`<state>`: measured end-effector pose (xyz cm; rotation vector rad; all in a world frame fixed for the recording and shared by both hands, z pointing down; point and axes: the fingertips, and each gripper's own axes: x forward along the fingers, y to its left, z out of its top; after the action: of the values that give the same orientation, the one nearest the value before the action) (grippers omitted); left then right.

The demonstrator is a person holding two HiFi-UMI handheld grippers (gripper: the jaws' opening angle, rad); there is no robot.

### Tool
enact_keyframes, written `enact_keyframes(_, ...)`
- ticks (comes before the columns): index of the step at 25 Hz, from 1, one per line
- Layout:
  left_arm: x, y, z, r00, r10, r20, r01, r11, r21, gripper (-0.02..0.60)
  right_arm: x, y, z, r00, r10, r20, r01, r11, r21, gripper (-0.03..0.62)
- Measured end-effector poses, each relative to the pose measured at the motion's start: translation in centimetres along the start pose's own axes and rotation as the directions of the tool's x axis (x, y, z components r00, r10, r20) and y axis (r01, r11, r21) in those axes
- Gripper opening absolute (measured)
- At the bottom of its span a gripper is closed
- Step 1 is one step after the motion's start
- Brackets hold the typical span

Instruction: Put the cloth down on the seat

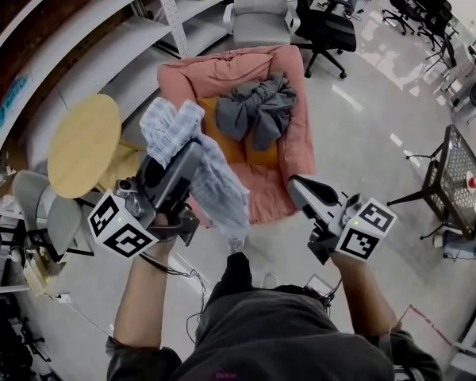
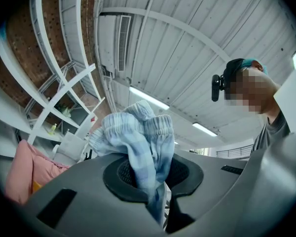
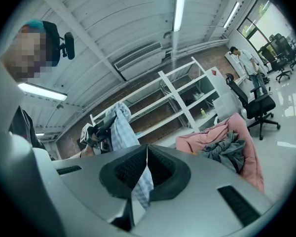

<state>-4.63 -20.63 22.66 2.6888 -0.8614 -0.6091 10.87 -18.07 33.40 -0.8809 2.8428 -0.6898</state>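
Note:
My left gripper [image 1: 190,153] is shut on a light blue checked cloth [image 1: 214,181]. The cloth bunches above the jaws and trails down toward my body. In the left gripper view the cloth [image 2: 145,142] rises from between the pads of that gripper [image 2: 155,181]. It hangs in front of a pink seat [image 1: 293,133] that has an orange cushion [image 1: 222,145] and a heap of grey cloth [image 1: 258,109] on it. My right gripper [image 1: 299,186] is shut and holds nothing, at the seat's near right corner. In the right gripper view its jaws [image 3: 147,154] meet, with the seat [image 3: 237,132] beyond.
A round wooden table [image 1: 83,145] stands left of the seat, with a grey chair [image 1: 47,205] nearer me. Shelves [image 1: 143,46] run along the back left. A white chair [image 1: 260,10] and a black office chair [image 1: 325,26] stand behind the seat. A black mesh side table [image 1: 460,181] is at the right.

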Motion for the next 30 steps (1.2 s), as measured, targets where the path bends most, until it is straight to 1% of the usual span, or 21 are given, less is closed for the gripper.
enact_keyframes(5,3.6,6.9,2.8,0.999,-0.044,-0.005,0.044,0.999,-0.020,0.072,5.1,-3.7,2.0,0.999,-0.051,-0.001,0.051,0.999,0.009,0.016)
enact_keyframes(9,6.1,11.3,5.0,0.996,-0.086,-0.014,0.085,0.996,-0.005,0.072,8.0,-6.8,2.7,0.995,-0.101,-0.001,0.101,0.994,0.032,0.017)
enact_keyframes(13,8.8,17.0,7.0,0.996,-0.086,-0.020,0.086,0.996,0.012,0.072,10.7,-9.3,2.6,0.991,-0.132,-0.012,0.132,0.989,0.063,0.017)
enact_keyframes(17,11.6,22.6,8.9,0.996,-0.079,-0.037,0.081,0.995,0.055,0.072,13.1,-11.4,2.6,0.987,-0.160,-0.029,0.162,0.983,0.082,0.017)
enact_keyframes(21,13.4,28.9,10.3,0.997,-0.045,-0.059,0.051,0.994,0.096,0.072,14.6,-14.1,2.5,0.979,-0.199,-0.054,0.204,0.974,0.101,0.017)
enact_keyframes(25,14.7,37.1,11.4,0.996,0.030,-0.084,-0.019,0.991,0.130,0.072,16.6,-17.1,2.0,0.970,-0.226,-0.090,0.236,0.964,0.123,0.017)
enact_keyframes(28,15.1,43.0,11.7,0.991,0.092,-0.099,-0.076,0.985,0.152,0.072,19.2,-18.2,1.5,0.969,-0.220,-0.115,0.237,0.958,0.163,0.017)
enact_keyframes(30,15.1,46.6,11.7,0.987,0.127,-0.097,-0.111,0.981,0.158,0.072,20.7,-19.0,0.7,0.970,-0.202,-0.132,0.222,0.963,0.153,0.017)
